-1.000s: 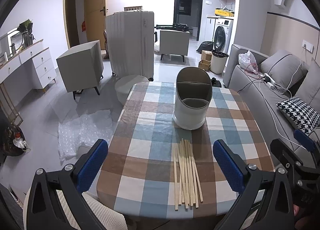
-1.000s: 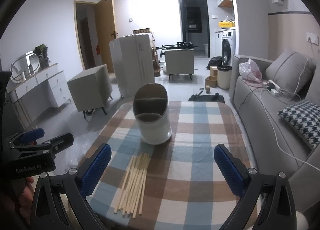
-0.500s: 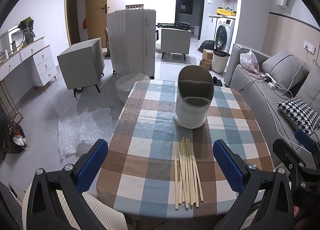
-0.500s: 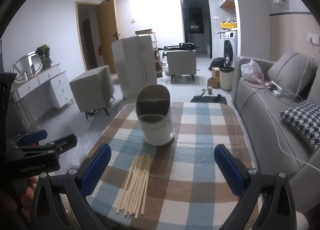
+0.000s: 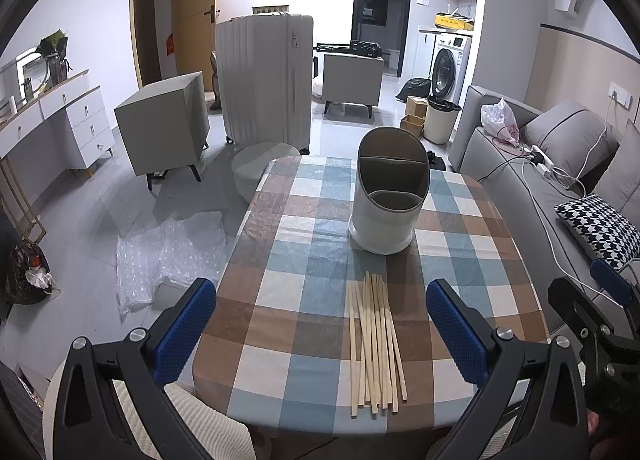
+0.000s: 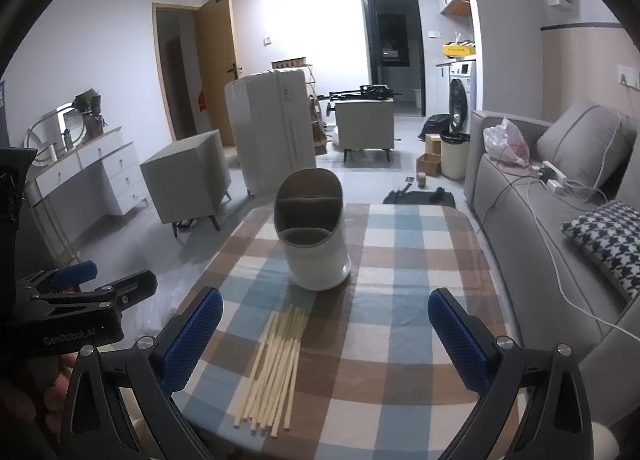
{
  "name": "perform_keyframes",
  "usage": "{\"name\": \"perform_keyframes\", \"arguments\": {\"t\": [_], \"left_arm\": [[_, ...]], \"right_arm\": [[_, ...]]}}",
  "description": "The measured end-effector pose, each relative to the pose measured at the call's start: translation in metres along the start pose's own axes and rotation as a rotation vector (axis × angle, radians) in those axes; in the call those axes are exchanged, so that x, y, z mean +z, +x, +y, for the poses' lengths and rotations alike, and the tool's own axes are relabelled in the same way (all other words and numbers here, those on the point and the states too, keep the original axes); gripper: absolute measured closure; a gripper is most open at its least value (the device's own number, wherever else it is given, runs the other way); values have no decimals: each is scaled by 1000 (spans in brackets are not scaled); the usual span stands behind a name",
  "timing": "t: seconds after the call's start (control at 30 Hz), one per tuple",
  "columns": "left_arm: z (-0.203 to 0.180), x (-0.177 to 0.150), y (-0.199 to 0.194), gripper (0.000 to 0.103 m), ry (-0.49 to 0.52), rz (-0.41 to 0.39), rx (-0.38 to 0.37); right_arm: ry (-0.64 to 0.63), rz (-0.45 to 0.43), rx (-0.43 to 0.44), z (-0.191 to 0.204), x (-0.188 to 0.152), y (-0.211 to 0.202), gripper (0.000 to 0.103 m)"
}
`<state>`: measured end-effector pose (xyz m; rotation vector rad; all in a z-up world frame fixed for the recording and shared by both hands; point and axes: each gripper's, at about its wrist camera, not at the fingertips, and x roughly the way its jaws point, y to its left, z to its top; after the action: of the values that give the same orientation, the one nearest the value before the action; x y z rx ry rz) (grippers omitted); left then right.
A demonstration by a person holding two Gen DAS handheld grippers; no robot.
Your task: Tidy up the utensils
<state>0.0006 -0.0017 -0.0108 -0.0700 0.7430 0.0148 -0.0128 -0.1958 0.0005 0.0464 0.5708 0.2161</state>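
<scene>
Both claws hang back at the near edge of the desk (image 5: 256,260), above it and touching nothing. Left claw (image 5: 320,324) spread wide, empty; right claw (image 6: 324,330) likewise wide and empty, its blue pads (image 6: 456,334) well apart. The spread looks like readiness for a pick, not a grip in progress. Just beyond the fingertips lies a bundle of pale wooden chopsticks (image 5: 374,344), flat on the checked cloth, roughly parallel, the near ends fanned a little, long axis running away toward the holder. That lay suits a pinch across the bundle from above or at one end. In the right wrist view the bundle (image 6: 274,368) sits left of centre, nearer the left claw's side. Farther on, near but not touching the stick tips, stands the white utensil holder (image 5: 390,195), upright, with a divider making compartments; all appear empty, and the lower front lip faces the claws, which should ease dropping sticks in. Nothing sorted yet; task at its very start. Beyond the desk: a white suitcase (image 5: 266,79), a grey sofa (image 6: 536,195) at right.
</scene>
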Motion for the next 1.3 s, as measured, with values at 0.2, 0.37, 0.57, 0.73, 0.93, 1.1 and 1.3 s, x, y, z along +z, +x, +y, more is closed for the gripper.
{"name": "perform_keyframes", "arguments": {"t": [0.2,0.37,0.57,0.73,0.93,1.1,1.3], "left_arm": [[4,-1,2,1,-5,10,-2],[4,1,3,1,-5,17,-7],[3,2,5,1,-7,28,-10],[3,1,13,1,-11,65,-21],[7,-1,41,1,-11,184,-21],[13,-8,79,1,-32,328,-15],[26,-5,104,1,-102,416,5]], "right_arm": [[12,6,16,-4,0,0,0],[10,7,14,-5,1,1,0],[13,20,26,-5,0,5,0],[24,32,44,-6,-2,8,0],[61,110,42,-14,-1,27,14],[110,230,79,-26,-1,58,18],[154,418,133,-30,-5,115,34]]}}
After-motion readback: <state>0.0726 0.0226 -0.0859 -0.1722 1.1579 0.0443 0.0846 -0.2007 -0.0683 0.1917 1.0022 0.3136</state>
